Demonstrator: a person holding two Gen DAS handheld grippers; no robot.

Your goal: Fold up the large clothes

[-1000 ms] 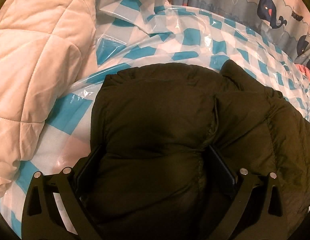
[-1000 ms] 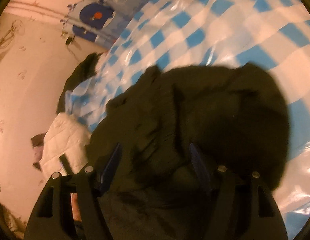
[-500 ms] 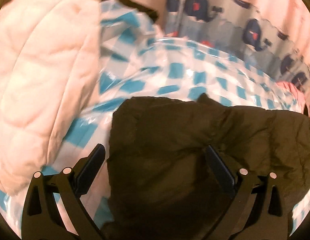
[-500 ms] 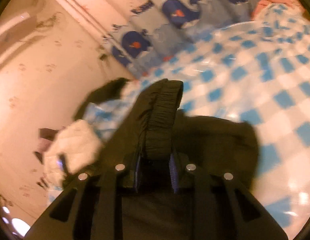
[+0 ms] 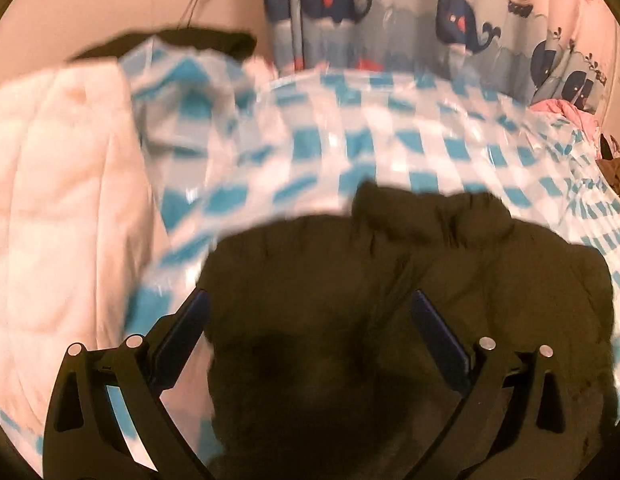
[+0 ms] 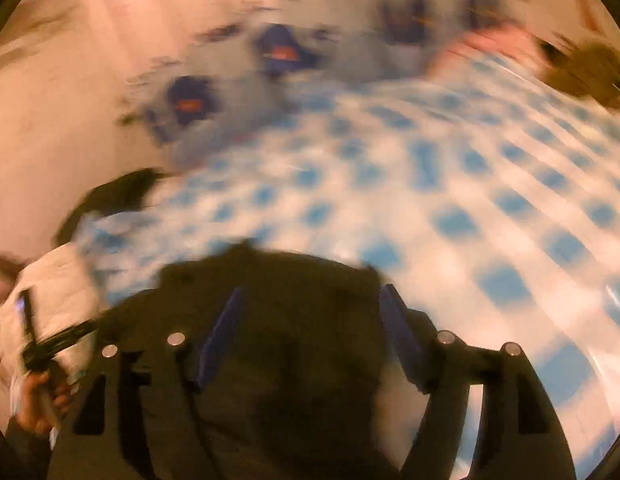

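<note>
The dark olive puffer jacket [image 5: 390,288] lies bunched on the blue-and-white checked plastic sheet [image 5: 350,144], filling the lower half of the left wrist view from about 4 o'clock round to 7 o'clock, with its puffy collar edge poking up near the centre. The left tongs [image 5: 310,316] are spread wide above the jacket, one blue-padded finger at 8 o'clock over the jacket's edge and the other at 4 o'clock over its middle; they pinch nothing. At 9 o'clock a white quilted coat [image 5: 57,208] lies heaped just beside the jacket, and at 12 o'clock a whale-print curtain [image 5: 390,12] hangs behind the sheet, with a pink cloth [image 5: 566,108] at 2 o'clock. The right wrist view is heavily blurred: the jacket [image 6: 285,280] sits at 6 o'clock, and the right tongs [image 6: 310,320] are also spread apart over it, gripping nothing. At 8 o'clock in that view the white coat [image 6: 57,284] shows again, and below it a hand [image 6: 37,404] holds the other tool.
</note>
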